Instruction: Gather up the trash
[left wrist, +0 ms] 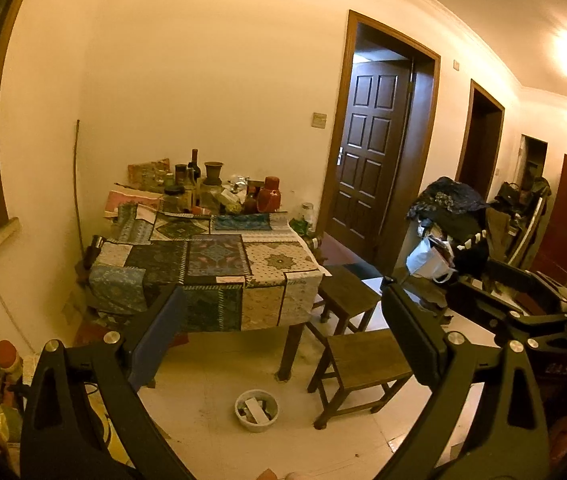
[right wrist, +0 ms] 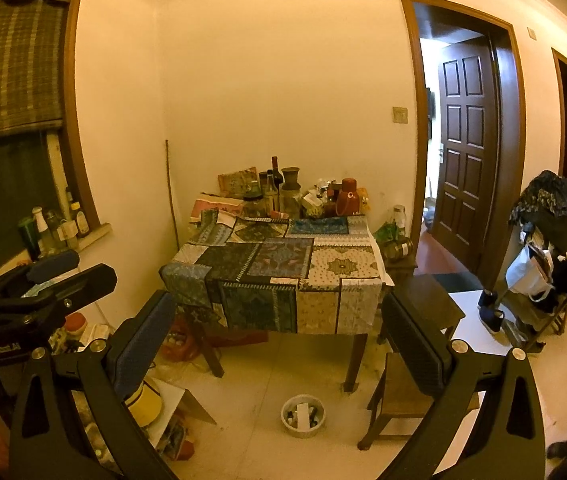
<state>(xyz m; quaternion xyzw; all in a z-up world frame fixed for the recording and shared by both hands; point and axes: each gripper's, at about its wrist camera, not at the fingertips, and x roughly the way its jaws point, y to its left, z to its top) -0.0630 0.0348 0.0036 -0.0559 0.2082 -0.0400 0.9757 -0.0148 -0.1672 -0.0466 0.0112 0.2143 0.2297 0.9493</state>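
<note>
A small white trash bin [left wrist: 256, 410] stands on the floor in front of the table, with a white slip and small items in it; it also shows in the right wrist view [right wrist: 303, 415]. My left gripper [left wrist: 283, 296] is open and empty, held high and well back from the table. My right gripper [right wrist: 279, 300] is open and empty, at a similar height. The right gripper shows at the right edge of the left wrist view [left wrist: 523, 300], and the left gripper shows at the left edge of the right wrist view [right wrist: 43, 280].
A table under a patchwork cloth [left wrist: 207, 264] carries bottles, jars and a red flask [left wrist: 269, 199] at its far end. Two wooden stools [left wrist: 363, 364] stand to its right. Clutter lies on the floor at left [right wrist: 163, 420]. A loaded rack [right wrist: 543, 264] stands at right by an open door [right wrist: 467, 152].
</note>
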